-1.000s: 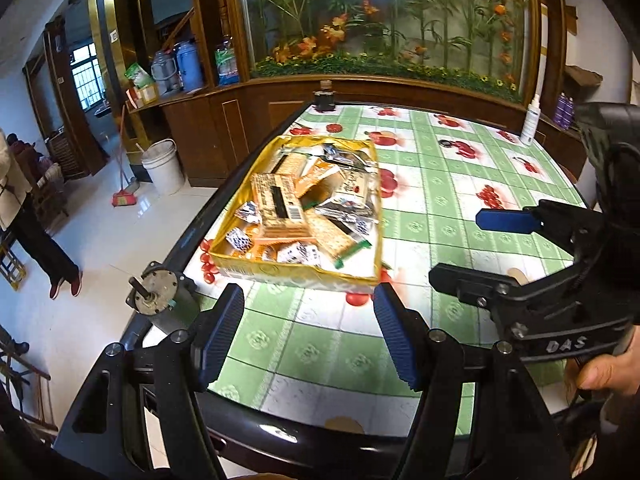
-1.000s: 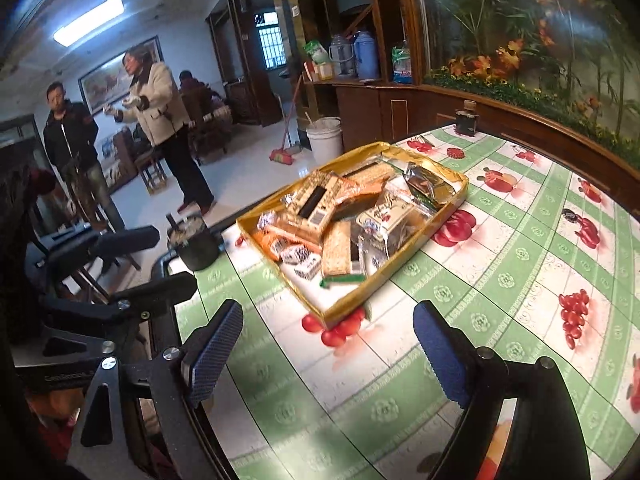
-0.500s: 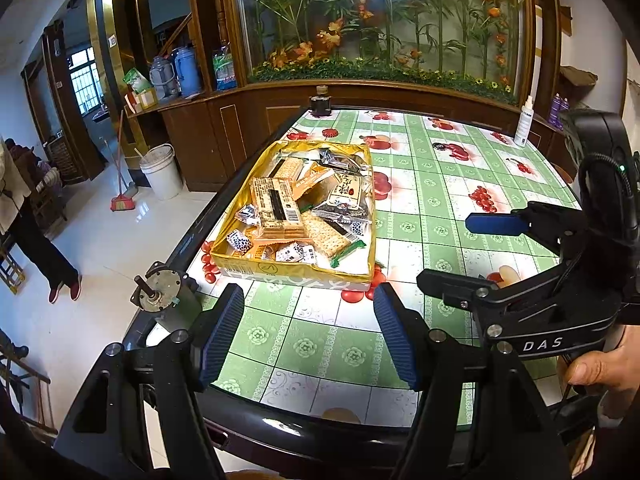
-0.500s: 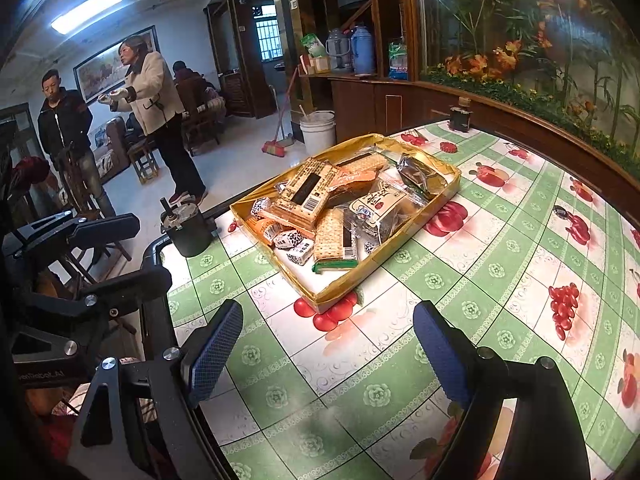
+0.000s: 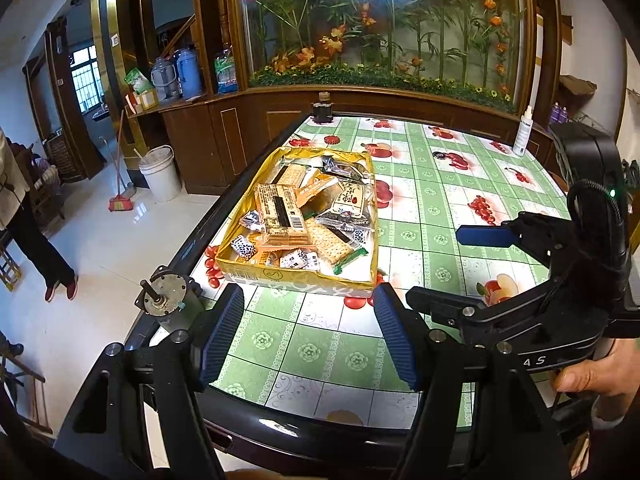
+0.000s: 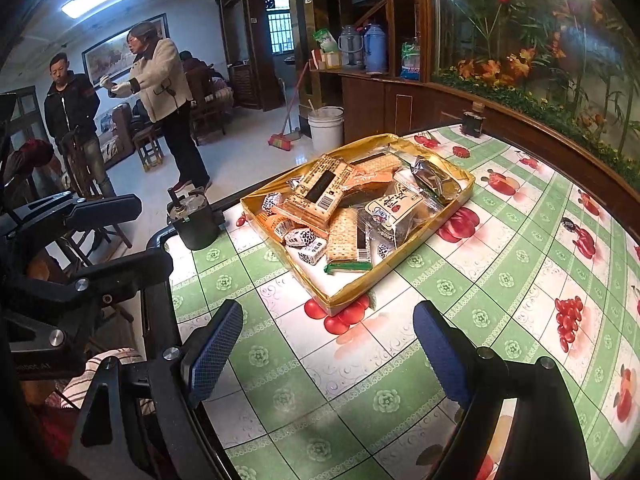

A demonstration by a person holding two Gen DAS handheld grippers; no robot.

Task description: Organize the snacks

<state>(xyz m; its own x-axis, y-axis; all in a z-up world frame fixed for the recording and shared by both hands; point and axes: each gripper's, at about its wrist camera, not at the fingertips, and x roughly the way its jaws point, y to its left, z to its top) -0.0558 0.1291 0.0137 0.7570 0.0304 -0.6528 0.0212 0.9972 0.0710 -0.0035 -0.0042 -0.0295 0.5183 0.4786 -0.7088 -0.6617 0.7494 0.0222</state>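
Both claws hang released with nothing between their blue ribbed pads: the left gripper [image 5: 310, 334] and the right gripper [image 6: 328, 350] sit over the near table edge, short of the shallow gold cardboard tray [image 5: 296, 278]. One tray holds the wrapped snacks [image 5: 308, 216]: at least three long cracker packs and several small black-and-white cubes, piled so an exact count is unclear. Under the tray lies one green-checked, fruit-printed tablecloth [image 5: 424, 216]. Left of the tray stands one grey metal motor [image 5: 166, 298]; beyond it, one small dark jar [image 5: 322, 109]. Two standing people [image 6: 160, 100] are across the room, a white bucket [image 6: 326, 128] nearer. Package print is too small to read.
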